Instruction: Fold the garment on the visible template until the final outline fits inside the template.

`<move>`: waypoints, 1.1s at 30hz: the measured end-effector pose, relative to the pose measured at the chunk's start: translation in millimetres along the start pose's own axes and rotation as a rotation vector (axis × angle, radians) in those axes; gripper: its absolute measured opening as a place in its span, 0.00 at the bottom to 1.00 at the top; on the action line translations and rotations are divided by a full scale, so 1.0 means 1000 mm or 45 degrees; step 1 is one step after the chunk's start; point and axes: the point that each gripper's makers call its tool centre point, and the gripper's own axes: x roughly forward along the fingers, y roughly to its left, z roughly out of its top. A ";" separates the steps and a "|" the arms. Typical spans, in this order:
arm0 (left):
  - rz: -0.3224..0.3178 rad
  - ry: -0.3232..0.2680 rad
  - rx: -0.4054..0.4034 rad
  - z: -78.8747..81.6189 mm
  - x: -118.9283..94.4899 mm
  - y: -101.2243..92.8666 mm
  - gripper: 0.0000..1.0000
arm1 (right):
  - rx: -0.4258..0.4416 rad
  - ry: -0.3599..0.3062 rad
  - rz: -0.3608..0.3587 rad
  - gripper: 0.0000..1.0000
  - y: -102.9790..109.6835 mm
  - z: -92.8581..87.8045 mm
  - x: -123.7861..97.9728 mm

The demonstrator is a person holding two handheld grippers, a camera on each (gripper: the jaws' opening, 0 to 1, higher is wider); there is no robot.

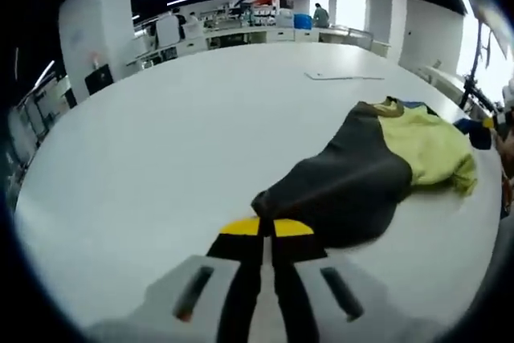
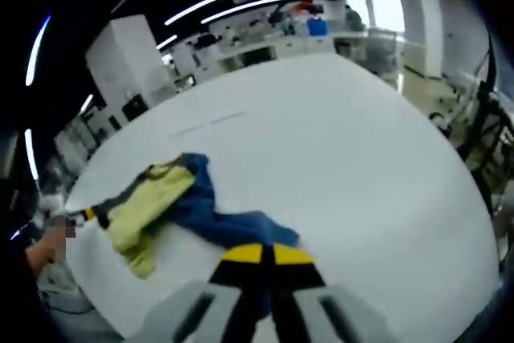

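Left gripper (image 1: 266,229) is low over the white bench (image 1: 185,150), yellow-tipped jaws pressed together right at the near edge of the garment (image 1: 361,174). The dark grey cloth starts just beyond the tips; whether a fold is pinched between them, I cannot tell.

Right gripper (image 2: 266,256) sits in much the same pose, jaws together, tips at the end of the blue sleeve (image 2: 233,229). Again the cloth reaches the tips, but a firm grip cannot be made out.

From the left gripper view the garment stretches away to the right: a dark grey stretch nearest, then a yellow-green panel (image 1: 426,146), with a bit of blue at the far end. A thin flat sheet (image 1: 341,77) lies on the bench well beyond it.

The right gripper view gives the other side: the blue part runs from the tips back to the yellow-green panel (image 2: 148,202), lying rumpled near the bench (image 2: 337,150) edge on the left. A hand (image 2: 44,256) shows at the far left edge, and a faint line (image 2: 207,124) marks the bench farther off.

Shelves and people stand in the background of both views.
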 end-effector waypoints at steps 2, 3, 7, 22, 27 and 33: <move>0.026 0.007 0.034 0.002 0.004 0.008 0.00 | -0.001 0.016 -0.015 0.00 -0.005 -0.001 0.002; 0.027 0.004 0.044 0.004 0.007 0.011 0.00 | 0.003 0.032 -0.032 0.00 -0.010 -0.001 0.003; 0.032 0.011 0.082 0.006 0.009 0.017 0.00 | -0.011 0.045 -0.091 0.00 -0.026 0.003 0.007; 0.091 0.039 0.119 0.009 0.018 0.042 0.00 | -0.190 0.147 -0.297 0.00 -0.085 0.011 0.024; 0.095 0.036 0.096 0.009 0.017 0.042 0.00 | -0.210 0.161 -0.294 0.00 -0.094 0.012 0.029; 0.111 0.013 0.038 0.010 0.014 0.042 0.01 | -0.257 0.169 -0.290 0.00 -0.095 0.009 0.026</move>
